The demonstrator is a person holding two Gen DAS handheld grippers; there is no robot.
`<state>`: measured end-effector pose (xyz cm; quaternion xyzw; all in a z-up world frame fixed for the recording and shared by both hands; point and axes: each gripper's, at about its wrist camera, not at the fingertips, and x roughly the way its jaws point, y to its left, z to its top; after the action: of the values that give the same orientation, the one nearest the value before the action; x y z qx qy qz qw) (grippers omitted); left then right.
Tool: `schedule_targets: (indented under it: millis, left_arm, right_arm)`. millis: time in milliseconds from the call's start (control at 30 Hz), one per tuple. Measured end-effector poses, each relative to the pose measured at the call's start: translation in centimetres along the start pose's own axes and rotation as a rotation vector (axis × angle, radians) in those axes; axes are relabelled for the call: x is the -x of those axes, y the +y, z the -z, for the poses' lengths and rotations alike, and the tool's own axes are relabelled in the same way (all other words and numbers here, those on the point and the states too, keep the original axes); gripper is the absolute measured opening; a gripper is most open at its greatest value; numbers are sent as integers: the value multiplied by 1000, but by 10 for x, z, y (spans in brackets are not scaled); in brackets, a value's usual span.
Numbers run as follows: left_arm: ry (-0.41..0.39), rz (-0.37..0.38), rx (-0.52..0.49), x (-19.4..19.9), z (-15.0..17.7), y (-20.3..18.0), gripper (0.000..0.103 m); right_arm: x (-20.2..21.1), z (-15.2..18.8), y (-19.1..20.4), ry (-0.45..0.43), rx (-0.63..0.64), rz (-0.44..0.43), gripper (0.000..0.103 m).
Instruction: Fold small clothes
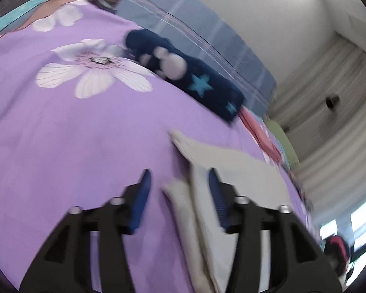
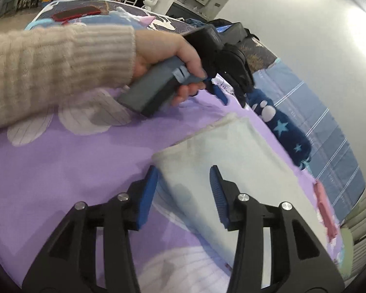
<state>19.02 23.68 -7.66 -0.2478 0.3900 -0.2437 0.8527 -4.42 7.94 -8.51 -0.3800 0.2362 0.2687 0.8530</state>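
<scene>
Both grippers, left (image 1: 178, 183) and right (image 2: 183, 179), fingers apart and empty over folded pale-grey cloth (image 2: 231, 166) on purple floral bedsheet (image 1: 85, 134).

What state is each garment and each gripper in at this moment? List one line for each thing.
left gripper: open, nothing between the pads.
right gripper: open, above the pale cloth, not gripping it.
pale cloth: folded, lying flat on the purple sheet.
navy sock: lying loose on the sheet, not held.
pink garment: lying at the sheet's edge, blurred.
</scene>
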Motion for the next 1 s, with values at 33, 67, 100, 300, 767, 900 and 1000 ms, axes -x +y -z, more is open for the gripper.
schedule_targets:
  millis: [33, 67, 100, 300, 767, 900, 1000]
  left_arm:
    - [30, 27, -28, 0, 5, -7, 54]
    - [68, 53, -44, -3, 11, -12, 58]
    - [100, 66, -51, -8, 15, -15, 59]
    - [159, 106, -39, -40, 19, -19, 62]
    - [114, 34, -163, -44, -16, -107, 9]
    - [114, 22, -190, -47, -24, -143, 9]
    - [118, 0, -213, -56, -27, -174, 8]
  right_arm:
    - [-1, 1, 0, 9, 9, 6, 44]
    - [-2, 2, 0, 23, 11, 11, 44]
    - [-7, 3, -1, 52, 2, 13, 44]
    - [-33, -11, -6, 100, -56, 24, 36]
    - [8, -8, -86, -23, -352, -38, 4]
    - [33, 11, -124, -82, -458, -37, 4]
    - [53, 35, -150, -113, -560, -36, 4]
